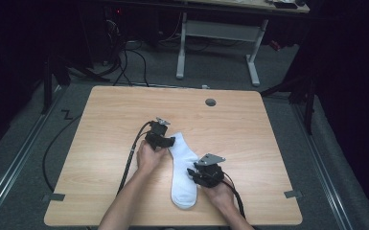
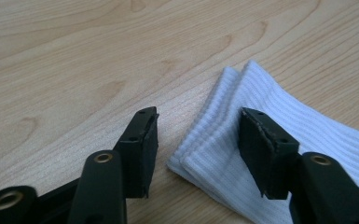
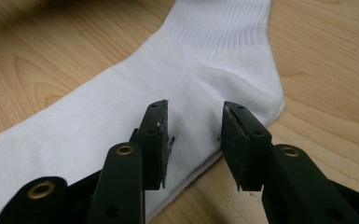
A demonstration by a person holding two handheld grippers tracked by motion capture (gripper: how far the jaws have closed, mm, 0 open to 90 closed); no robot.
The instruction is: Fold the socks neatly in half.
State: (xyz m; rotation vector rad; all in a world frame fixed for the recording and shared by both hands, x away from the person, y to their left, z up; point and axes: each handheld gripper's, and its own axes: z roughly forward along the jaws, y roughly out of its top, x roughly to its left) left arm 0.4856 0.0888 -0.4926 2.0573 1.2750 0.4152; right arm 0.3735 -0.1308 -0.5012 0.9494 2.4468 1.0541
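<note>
- Your left gripper (image 1: 165,141) sits at the cuff end of the white sock (image 1: 183,167), jaws apart, pads not pressing on anything.
- In the left gripper view the left gripper (image 2: 198,149) straddles the corner of the ribbed cuff (image 2: 224,140): one jaw over bare table (image 2: 74,56), the other over the ribbing. Gap visible on both sides of the fabric, no pinch.
- Your right gripper (image 1: 196,175) is at the sock's right edge, near the heel, jaws apart.
- In the right gripper view the right gripper (image 3: 193,140) hangs over the white sock (image 3: 121,107), both jaws spread over the fabric just inside its edge. Cannot tell if the tips touch the cloth; nothing clamped.
- Sock lies flat on the wooden table (image 1: 100,124), mid-front, cuff toward the far side, toe toward you, between your two hands.
- Cuff shows two layers stacked, edges slightly offset.
- Your left hand (image 1: 148,155) and right hand (image 1: 220,194) each hold their gripper low, close to the tabletop.
</note>
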